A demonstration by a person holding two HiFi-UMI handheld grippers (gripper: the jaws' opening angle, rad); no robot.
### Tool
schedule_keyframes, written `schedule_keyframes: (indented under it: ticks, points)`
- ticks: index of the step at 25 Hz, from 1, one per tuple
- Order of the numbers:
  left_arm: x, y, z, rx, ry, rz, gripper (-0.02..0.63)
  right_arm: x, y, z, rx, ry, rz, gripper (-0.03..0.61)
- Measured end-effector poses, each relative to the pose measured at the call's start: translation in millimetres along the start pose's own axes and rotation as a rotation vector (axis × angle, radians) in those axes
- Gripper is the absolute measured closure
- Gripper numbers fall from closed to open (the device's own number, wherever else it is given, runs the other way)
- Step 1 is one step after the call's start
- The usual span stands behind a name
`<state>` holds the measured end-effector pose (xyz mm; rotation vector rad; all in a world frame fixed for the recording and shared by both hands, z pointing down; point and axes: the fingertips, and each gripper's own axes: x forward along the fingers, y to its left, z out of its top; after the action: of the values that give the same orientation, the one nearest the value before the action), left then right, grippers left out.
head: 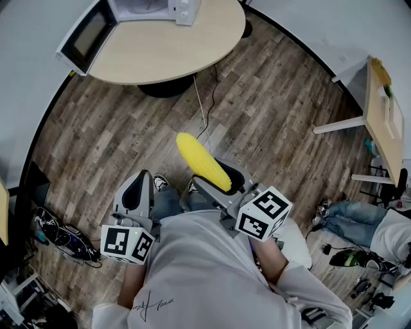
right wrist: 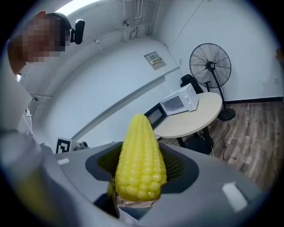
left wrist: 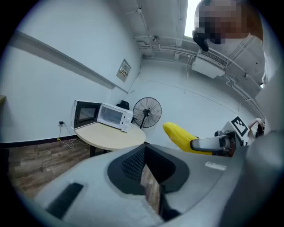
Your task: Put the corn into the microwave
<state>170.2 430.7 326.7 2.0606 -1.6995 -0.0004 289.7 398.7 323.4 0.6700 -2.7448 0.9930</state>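
A yellow corn cob (head: 202, 162) sticks forward out of my right gripper (head: 223, 184), which is shut on its thick end; its tip points toward the round table (head: 186, 54). In the right gripper view the corn (right wrist: 140, 159) fills the space between the jaws. A white microwave (head: 154, 9) stands on the table's far side with its door (head: 87, 35) swung open to the left. My left gripper (head: 138, 187) hangs beside the right one, shut and holding nothing. From the left gripper view the corn (left wrist: 179, 135) shows to the right and the microwave (left wrist: 113, 116) lies ahead.
A standing fan (left wrist: 147, 111) is behind the table. A thin cable (head: 204, 109) runs across the wood floor from the table base. A second table (head: 385, 115) stands at the right, with a person's legs (head: 350, 215) on the floor below it. Cables and gear (head: 64, 238) lie at the left.
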Motion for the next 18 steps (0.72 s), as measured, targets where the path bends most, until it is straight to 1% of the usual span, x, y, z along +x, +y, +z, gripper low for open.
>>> schedule_keyframes:
  ticks: [3,6,11,15,18]
  points:
    - [1,10,7,0.007,-0.004,0.0,0.617,9,7,6,0.021,-0.016,0.034,0.31]
    - [1,23,15,0.008,-0.011,-0.009,0.615,20,14,10,0.032,-0.03,0.044,0.31]
    - [3,50,37,0.022,-0.03,-0.033,0.617,47,25,21,0.05,-0.059,0.037,0.31]
    - [3,71,51,0.043,-0.04,-0.047,0.616,68,30,28,0.041,-0.071,0.017,0.309]
    - [0,93,59,0.039,-0.043,-0.057,0.617,86,34,31,0.031,-0.074,0.0,0.308]
